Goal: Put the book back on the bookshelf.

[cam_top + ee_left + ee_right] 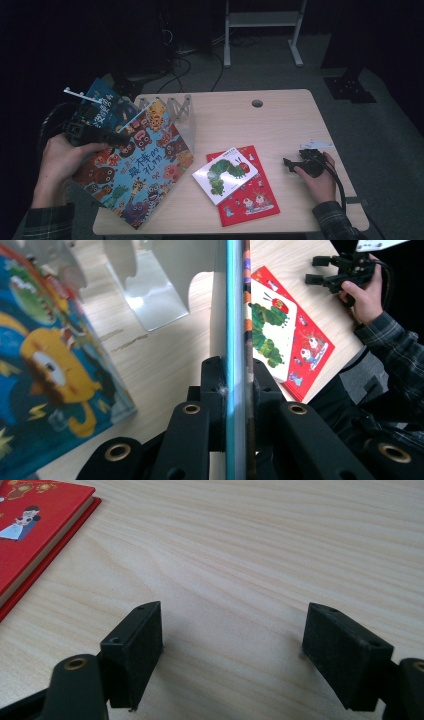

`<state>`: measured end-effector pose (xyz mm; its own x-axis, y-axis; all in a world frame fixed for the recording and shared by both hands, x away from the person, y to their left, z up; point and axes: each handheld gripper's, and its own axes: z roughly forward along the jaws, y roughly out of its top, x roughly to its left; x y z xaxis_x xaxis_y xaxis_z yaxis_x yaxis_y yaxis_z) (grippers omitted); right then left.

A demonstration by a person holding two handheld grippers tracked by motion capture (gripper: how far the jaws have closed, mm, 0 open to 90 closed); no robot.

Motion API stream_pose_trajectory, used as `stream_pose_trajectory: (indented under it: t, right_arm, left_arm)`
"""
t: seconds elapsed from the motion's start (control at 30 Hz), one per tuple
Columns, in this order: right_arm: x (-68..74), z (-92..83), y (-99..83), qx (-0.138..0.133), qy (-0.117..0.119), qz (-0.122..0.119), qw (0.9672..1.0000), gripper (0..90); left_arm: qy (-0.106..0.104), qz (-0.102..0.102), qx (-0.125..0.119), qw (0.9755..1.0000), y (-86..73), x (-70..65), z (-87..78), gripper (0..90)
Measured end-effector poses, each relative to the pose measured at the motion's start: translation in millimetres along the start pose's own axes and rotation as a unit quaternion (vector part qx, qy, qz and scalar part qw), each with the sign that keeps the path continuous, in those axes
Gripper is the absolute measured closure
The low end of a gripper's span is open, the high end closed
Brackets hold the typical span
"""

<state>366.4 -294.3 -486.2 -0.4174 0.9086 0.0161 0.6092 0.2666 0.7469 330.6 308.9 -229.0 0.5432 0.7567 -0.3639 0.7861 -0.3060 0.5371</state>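
Here the left claw (117, 139) clamps the animal picture book (137, 167) tilted; right claw (289, 163) rests open

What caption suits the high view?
Left gripper fingers clamp a colourful animal picture book; right gripper rests open on the table.

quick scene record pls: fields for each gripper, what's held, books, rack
left gripper: shut on the edge of the animal picture book, book tilted over the table's left edge
right gripper: open, nothing between the jaws, resting on the table
caterpillar book: lies on the red book
rack: metal, behind the animal picture book
blue book: leaning at far left
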Motion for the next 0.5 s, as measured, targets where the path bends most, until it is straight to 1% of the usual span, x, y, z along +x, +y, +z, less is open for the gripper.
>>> stream_pose_trajectory:
  t: [0.13,0.27,0.3,0.4,0.5]
  right_arm:
    - [0.0,0.0,0.0,0.0,0.0,0.0,1.0,23.2]
    - [-0.1,0.0,0.0,0.0,0.0,0.0,1.0,23.2]
    - [0.0,0.0,0.0,0.0,0.0,0.0,1.0,23.2]
    - [-0.1,0.0,0.0,0.0,0.0,-0.001,1.0,23.2]
    - [-0.1,0.0,0.0,0.0,0.0,-0.001,1.0,23.2]
  left_arm:
    - [0.007,-0.014,-0.011,0.9998,-5.6,6.7,-8.0,80.7]
    - [0.018,-0.033,-0.019,0.9991,-8.9,14.9,-18.2,80.7]
    - [0.023,-0.04,-0.021,0.9987,-9.9,16.8,-20.9,80.7]
    - [0.036,-0.044,-0.02,0.9982,-11.9,20.9,-26.0,80.7]
    - [0.053,-0.049,-0.024,0.9971,-14.4,24.8,-29.6,80.7]
